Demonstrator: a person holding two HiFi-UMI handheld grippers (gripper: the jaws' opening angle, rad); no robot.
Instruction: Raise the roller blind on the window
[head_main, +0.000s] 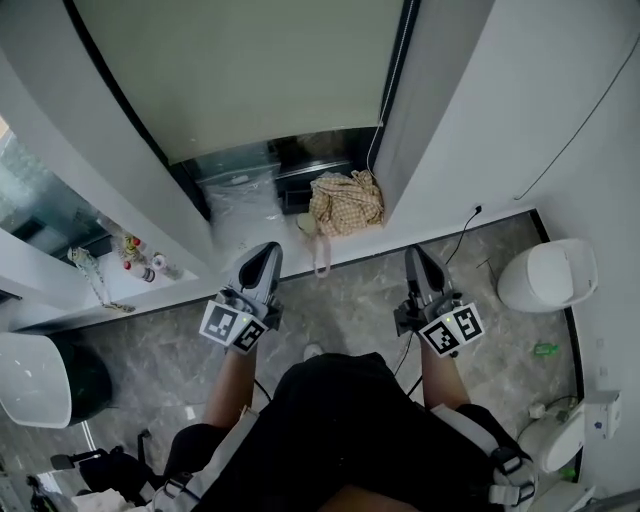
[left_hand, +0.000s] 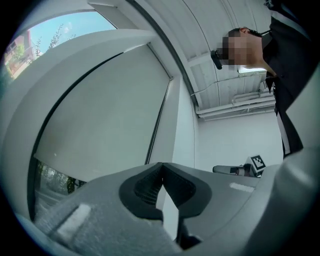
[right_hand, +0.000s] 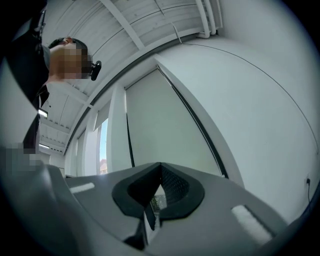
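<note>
Nearest, the left gripper (head_main: 264, 256) and right gripper (head_main: 416, 258) are held side by side over the grey marbled floor (head_main: 340, 305), each with its jaws pressed together on nothing, as both gripper views show. A white lidded bin (head_main: 546, 273) stands shut on the floor to the right, its contents hidden. Farther off, two bags sit on the low white sill (head_main: 350, 248): a checked cloth bag (head_main: 346, 202) and, to its left, a clear plastic bag (head_main: 240, 198); what either holds cannot be told. A few small bottles (head_main: 135, 252) stand on the ledge to the left. Beyond, the one roller blind (head_main: 260, 70) hangs far down the window, leaving a strip of glass above the sill, well apart from both grippers.
</note>
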